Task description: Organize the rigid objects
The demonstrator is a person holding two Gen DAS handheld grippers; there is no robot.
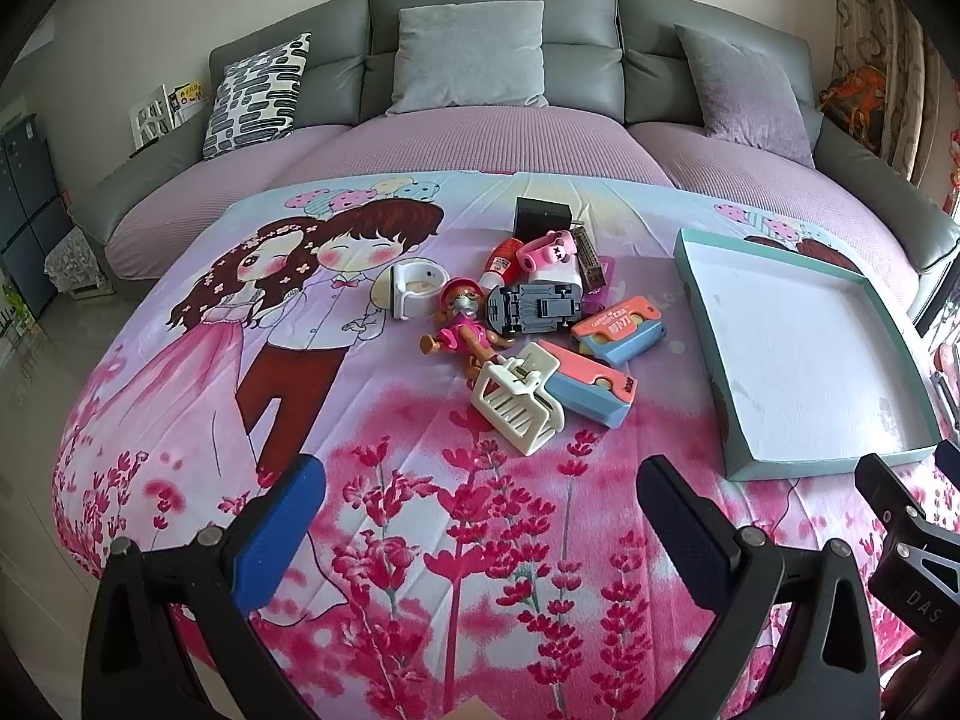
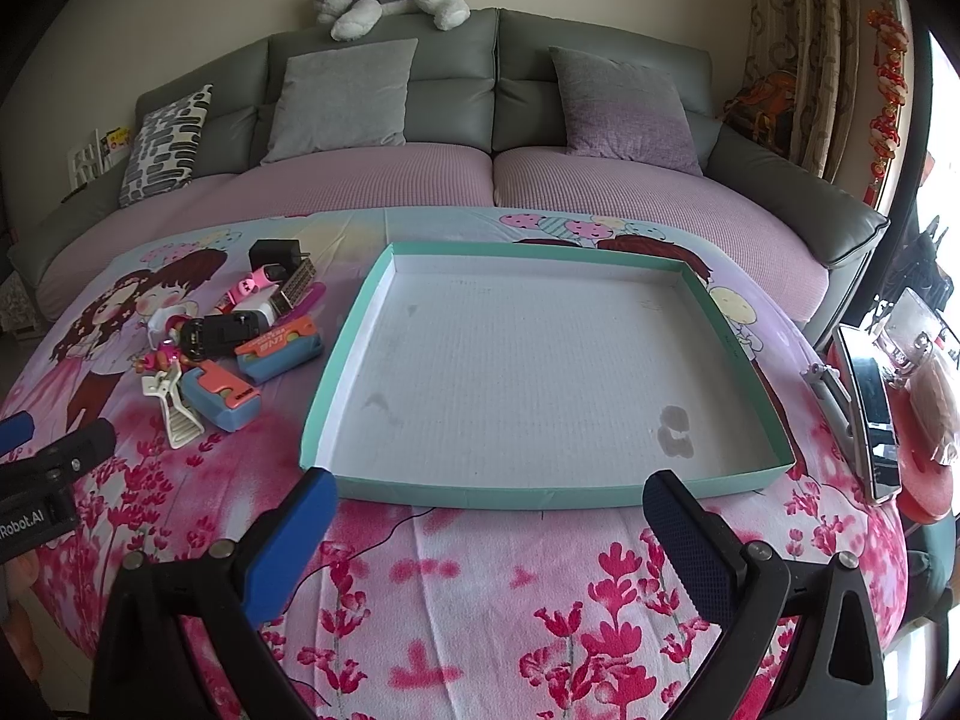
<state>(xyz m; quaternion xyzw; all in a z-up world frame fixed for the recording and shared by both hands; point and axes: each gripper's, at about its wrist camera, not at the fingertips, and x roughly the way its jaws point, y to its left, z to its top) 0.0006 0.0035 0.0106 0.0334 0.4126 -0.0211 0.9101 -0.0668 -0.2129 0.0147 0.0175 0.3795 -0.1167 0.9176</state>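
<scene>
My left tool (image 1: pixel 480 504) hangs released, grasping nothing; my right tool (image 2: pixel 489 501) likewise. The toy pile (image 1: pixel 528 324) sits at centre of the left view, the empty teal tray (image 2: pixel 336 402) mid-frame in the right view.

The printed blanket (image 1: pixel 420 510) looks like soft, matt, quilted cloth. The shallow tray (image 2: pixel 744 480) seems matt cardboard, its white floor faintly stained. The white hair clip (image 1: pixel 516 411) is smooth, glossy plastic. The sofa (image 2: pixel 456 90) backrest looks like smooth leather.
</scene>
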